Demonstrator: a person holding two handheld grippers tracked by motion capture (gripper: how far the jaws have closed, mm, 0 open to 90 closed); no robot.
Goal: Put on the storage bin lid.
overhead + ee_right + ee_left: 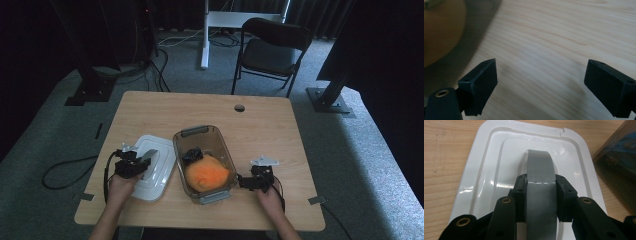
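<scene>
While the grey tape roll (pixel 541 192) is clamped by the left gripper (pixel 134 165) above the white lid (pixel 481 170), the container (pixel 220 145) lies rightward (just beside). The right gripper (pixel 541 85) is held wide open, empty.

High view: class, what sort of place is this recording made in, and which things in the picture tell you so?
Probably a lab or studio set up for recording, not a home. A lone wooden table stands on grey carpet, dark curtains close off the back, and black metal stands with trailing cables flank it. A folding chair sits behind.
</scene>
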